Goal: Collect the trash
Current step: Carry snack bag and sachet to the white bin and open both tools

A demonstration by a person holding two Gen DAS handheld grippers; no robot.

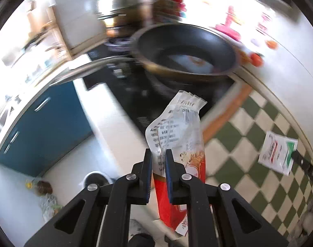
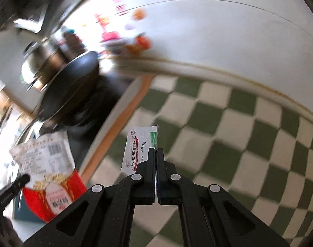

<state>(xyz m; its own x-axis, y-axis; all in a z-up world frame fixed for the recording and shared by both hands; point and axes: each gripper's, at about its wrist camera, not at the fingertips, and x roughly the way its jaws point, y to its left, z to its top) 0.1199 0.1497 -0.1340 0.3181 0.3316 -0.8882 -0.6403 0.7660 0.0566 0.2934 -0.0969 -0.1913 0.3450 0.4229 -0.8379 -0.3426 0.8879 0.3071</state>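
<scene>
My left gripper [image 1: 158,154] is shut on a red and white snack wrapper [image 1: 177,131] and holds it upright in the air above the counter edge. The wrapper also shows in the right wrist view [image 2: 47,175], low on the left. My right gripper [image 2: 156,151] is shut on a small white sachet [image 2: 139,146] with red and green print, held above the green and white checkered cloth [image 2: 228,133]. The sachet also shows in the left wrist view [image 1: 277,152] at the right, pinched by a dark finger.
A black frying pan [image 1: 187,49] sits on the dark stovetop [image 1: 135,94] with a steel pot [image 1: 119,6] behind it. Red and orange items [image 1: 257,59] lie by the white wall. Blue cabinets [image 1: 45,127] and a floor bin [image 1: 96,178] are lower left.
</scene>
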